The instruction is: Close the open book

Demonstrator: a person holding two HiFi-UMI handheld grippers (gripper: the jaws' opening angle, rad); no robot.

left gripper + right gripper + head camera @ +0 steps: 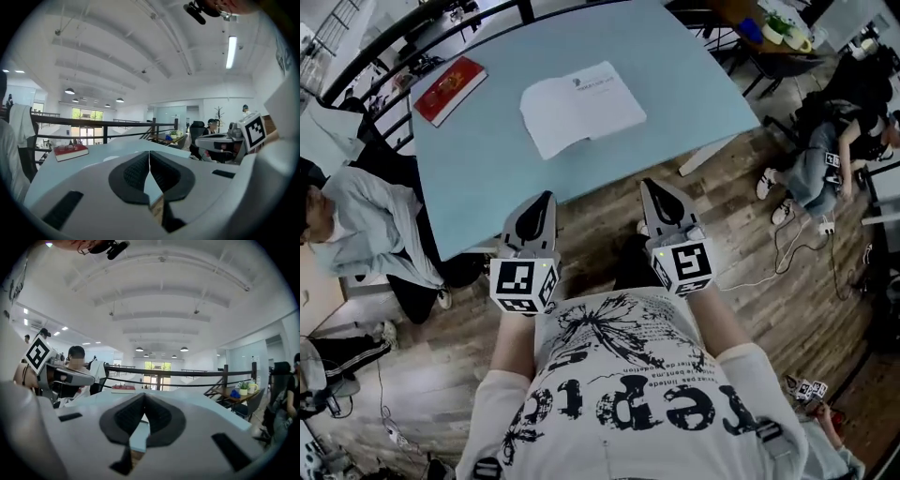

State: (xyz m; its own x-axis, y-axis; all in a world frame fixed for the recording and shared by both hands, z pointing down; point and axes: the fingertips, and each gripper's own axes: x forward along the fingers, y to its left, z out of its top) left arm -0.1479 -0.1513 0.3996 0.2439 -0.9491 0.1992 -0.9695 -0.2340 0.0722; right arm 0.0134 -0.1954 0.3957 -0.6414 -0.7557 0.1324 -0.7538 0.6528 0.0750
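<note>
Shirt (628,394): white with black print, fills the bottom of the head view.
Left gripper (546,197): held in front of the body, marker cube toward the wearer; jaws pressed together, nothing between them. Tip lies at the table's near edge in the head view.
Right gripper (649,185): alongside the left one, apart from it; jaws likewise together and empty. Tip over the wood floor (609,211), near the table edge.
Table (675,103): light blue top.
Open book (581,106): white pages up, lying open and flat near the table's middle, well apart from both grippers, untouched.
Red book (450,89): closed, at the table's far left corner, apart from the open one.
Bystanders: one seated person (356,225) left of the table, another (834,155) to the right.
</note>
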